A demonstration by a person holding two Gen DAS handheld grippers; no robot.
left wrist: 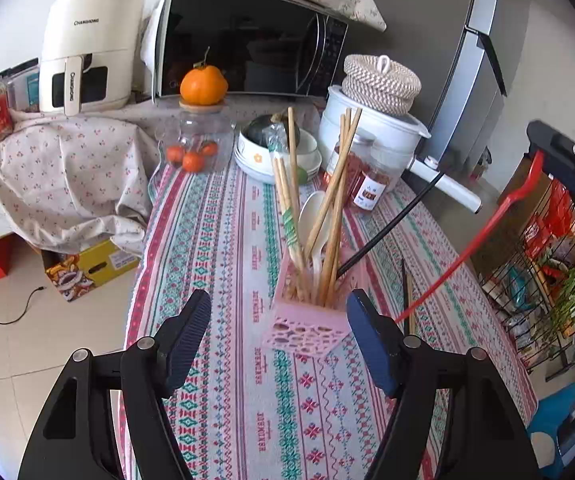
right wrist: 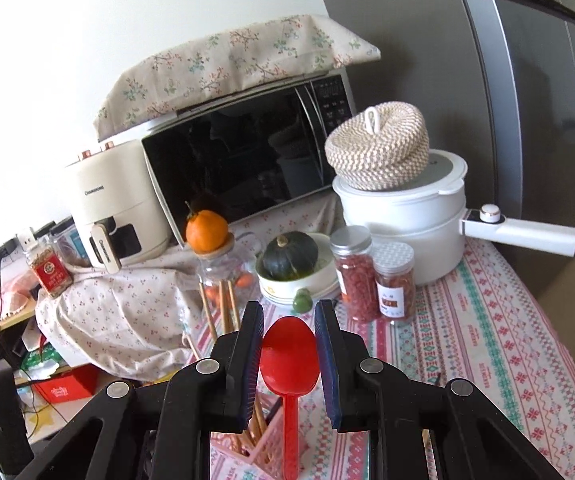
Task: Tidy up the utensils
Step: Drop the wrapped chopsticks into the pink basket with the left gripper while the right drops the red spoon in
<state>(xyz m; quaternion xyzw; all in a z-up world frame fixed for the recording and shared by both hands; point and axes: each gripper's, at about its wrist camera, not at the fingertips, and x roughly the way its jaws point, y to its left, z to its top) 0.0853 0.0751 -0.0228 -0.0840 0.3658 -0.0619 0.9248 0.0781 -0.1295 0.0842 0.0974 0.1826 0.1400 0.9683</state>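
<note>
Red plastic spoon sits pinched by its bowl between the jaws of the right gripper, handle hanging down over the pink holder at bottom centre. Left gripper has its jaws spread, nothing between them, with the same holder just ahead, already stocked with chopsticks and a white spoon. Step in hand, as I judge it: dropping the red spoon in. Next move needs the handle tip steered into a free gap. Legible: "CHANGHONG" on the air fryer, upper left.
</note>
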